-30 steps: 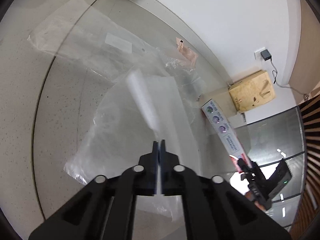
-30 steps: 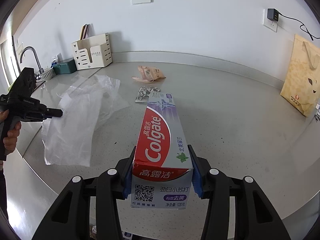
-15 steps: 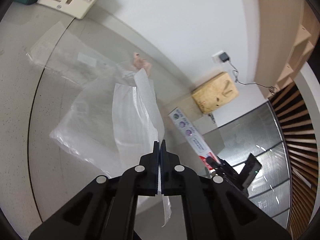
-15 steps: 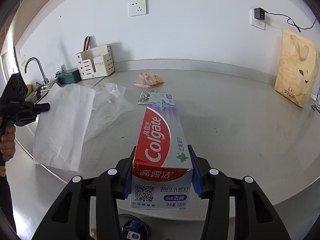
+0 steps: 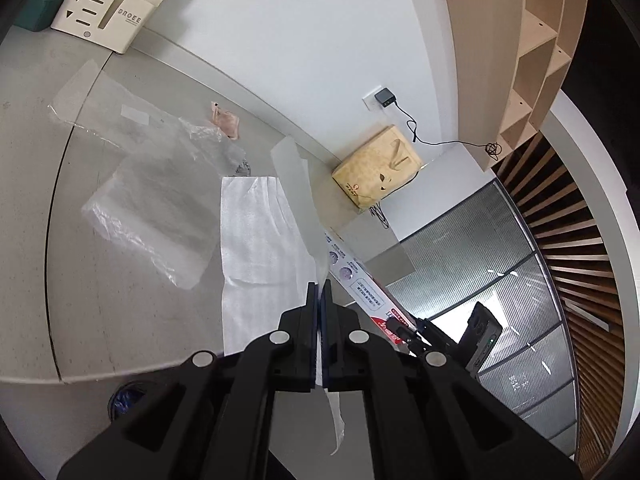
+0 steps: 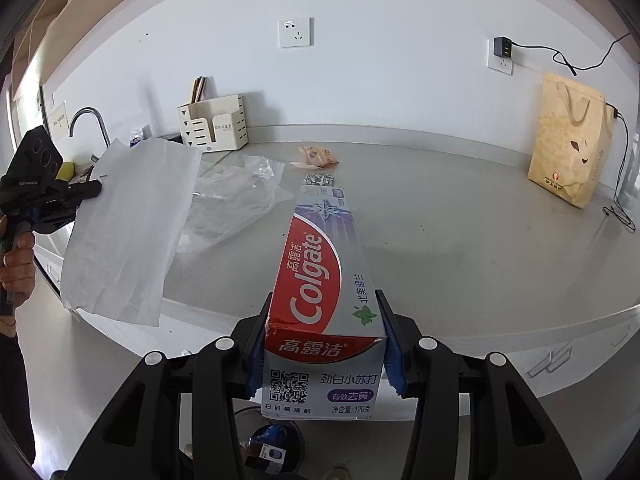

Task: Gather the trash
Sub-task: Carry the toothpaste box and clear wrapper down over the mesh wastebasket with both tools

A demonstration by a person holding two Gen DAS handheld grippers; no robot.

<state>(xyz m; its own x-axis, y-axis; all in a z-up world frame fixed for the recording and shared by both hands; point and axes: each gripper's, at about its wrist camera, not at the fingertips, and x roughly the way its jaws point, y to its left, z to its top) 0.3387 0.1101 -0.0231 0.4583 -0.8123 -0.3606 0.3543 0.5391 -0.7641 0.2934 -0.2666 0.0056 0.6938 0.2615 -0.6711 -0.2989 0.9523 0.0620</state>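
Note:
My left gripper (image 5: 319,292) is shut on a white foam sheet (image 5: 260,236), which hangs free past the counter's front edge; it also shows in the right wrist view (image 6: 132,232). My right gripper (image 6: 324,320) is shut on a red and silver Colgate toothpaste box (image 6: 324,276), held level in front of the counter; the box shows in the left wrist view (image 5: 360,288) too. A clear plastic bag (image 6: 232,200), a pink wrapper (image 6: 316,157) and a small printed wrapper (image 6: 319,179) lie on the grey counter (image 6: 460,240). A trash bin (image 6: 272,448) stands on the floor below the box.
A cream organiser (image 6: 212,126) and a sink tap (image 6: 90,120) are at the back left. A tan paper bag (image 6: 568,160) stands at the back right by a charger cable (image 6: 624,176). Wall shelves (image 5: 532,52) show in the left wrist view.
My left gripper has lifted the foam sheet off the counter and drawn it back past the edge. My right gripper has drawn back with the box, so the bin now shows below.

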